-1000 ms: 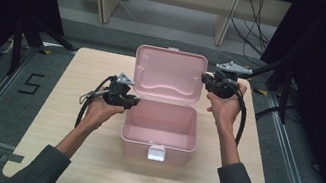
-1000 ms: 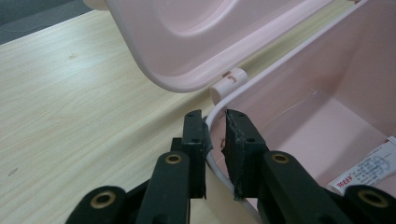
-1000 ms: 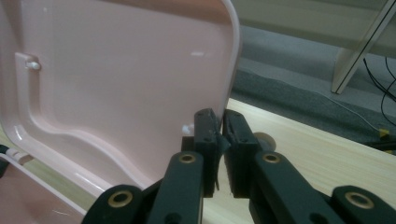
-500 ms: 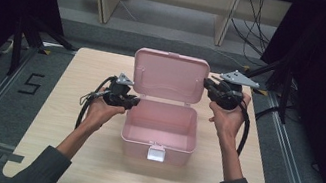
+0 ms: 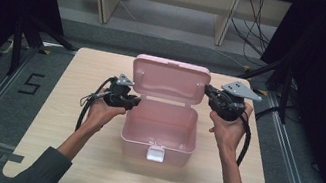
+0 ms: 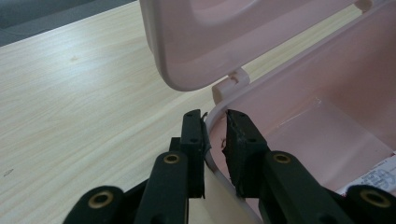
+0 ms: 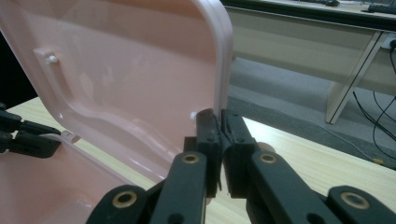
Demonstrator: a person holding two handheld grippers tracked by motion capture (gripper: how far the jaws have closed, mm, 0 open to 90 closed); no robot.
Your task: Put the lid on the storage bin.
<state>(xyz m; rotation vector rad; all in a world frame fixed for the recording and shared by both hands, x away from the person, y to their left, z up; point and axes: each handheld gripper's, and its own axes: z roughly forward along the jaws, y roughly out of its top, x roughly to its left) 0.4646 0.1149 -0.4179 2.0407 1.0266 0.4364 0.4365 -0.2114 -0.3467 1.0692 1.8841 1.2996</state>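
High view: looking forward and down from above the person's side, well back, taking in the whole surface [image 5: 63,155] with the pink box [image 5: 159,131] at its centre.
Left gripper view: riding on the left gripper [image 6: 215,135], looking along its jaws from very near, facing the box's left rim and the lid [image 6: 224,37] toward 1 o'clock.
Right gripper view: riding on the right gripper [image 7: 219,126], very near, looking along its jaws at the lid's edge, facing toward 10 o'clock.
Shared: all three are showing the lid and box; the right gripper view is also catching the left gripper at 9 o'clock.
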